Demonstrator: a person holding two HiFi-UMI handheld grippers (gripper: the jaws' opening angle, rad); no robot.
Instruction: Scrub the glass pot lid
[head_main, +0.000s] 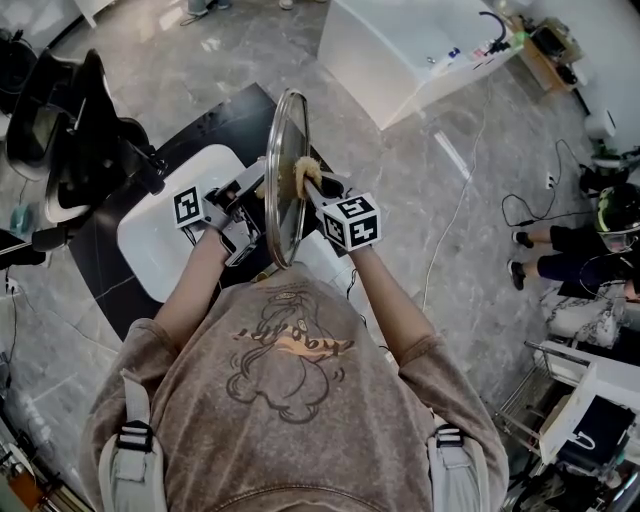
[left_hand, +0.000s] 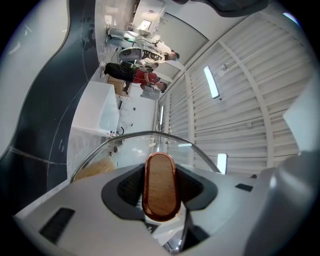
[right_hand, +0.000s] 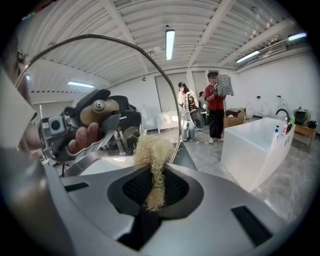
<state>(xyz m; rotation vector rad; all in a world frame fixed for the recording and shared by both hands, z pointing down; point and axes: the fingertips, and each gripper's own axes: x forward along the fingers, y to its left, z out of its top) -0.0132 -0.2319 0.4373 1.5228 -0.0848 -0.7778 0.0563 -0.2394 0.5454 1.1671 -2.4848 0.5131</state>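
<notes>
I hold the glass pot lid (head_main: 285, 170) upright, edge-on over the white basin (head_main: 160, 240). My left gripper (head_main: 252, 196) is shut on the lid's wooden handle (left_hand: 161, 186), which sits between the jaws with the lid's rim (left_hand: 150, 133) arching beyond it. My right gripper (head_main: 314, 186) is shut on a tan fibrous scrubber (right_hand: 152, 160), (head_main: 303, 174) that presses against the lid's far face. The lid's rim (right_hand: 165, 75) curves overhead in the right gripper view, and the left gripper (right_hand: 90, 125) shows through the glass. The scrubber (left_hand: 95, 170) shows through the glass in the left gripper view.
The basin sits in a black counter (head_main: 100, 260). A black chair (head_main: 70, 130) stands at the left. A white tub (head_main: 420, 50), (right_hand: 255, 145) stands farther back on the grey floor. People (right_hand: 215, 105) stand behind it; another person (head_main: 600, 240) is at the right.
</notes>
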